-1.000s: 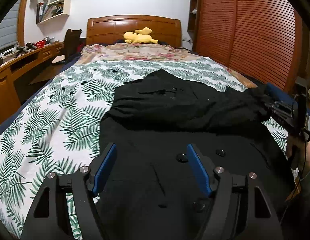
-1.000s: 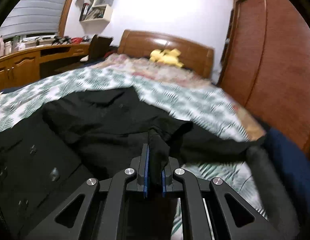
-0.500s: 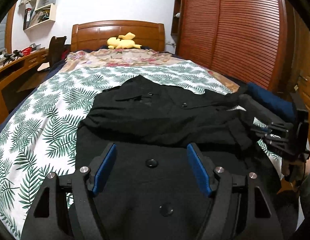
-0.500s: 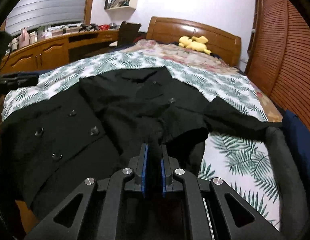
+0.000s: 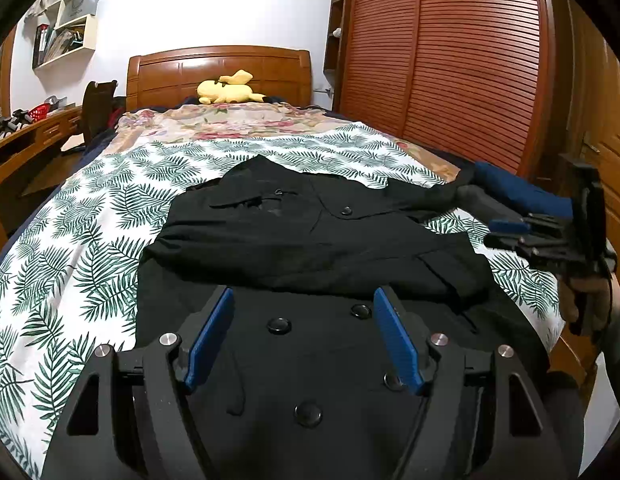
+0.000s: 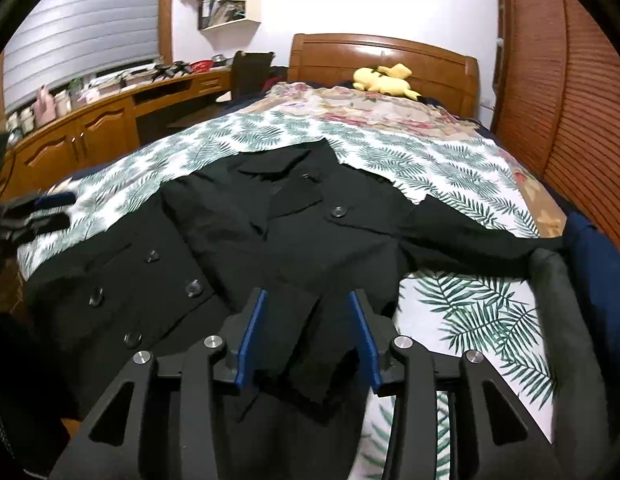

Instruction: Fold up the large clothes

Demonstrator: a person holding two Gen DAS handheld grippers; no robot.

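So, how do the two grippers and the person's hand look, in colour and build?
The left gripper has a matte black frame with triangular cut-outs, silver round bolts and two flat blue pads on its jaws. The right gripper is built the same: black linkage, silver bolts, blue pads. Seen from the left wrist, the right hand is bare on a black handle, with a dark sleeve and a thin black cable.

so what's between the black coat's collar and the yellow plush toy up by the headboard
In the left wrist view, past the black coat: bare fern-print sheet, then a floral blanket running up to the yellow plush toy. Nothing lies on either.
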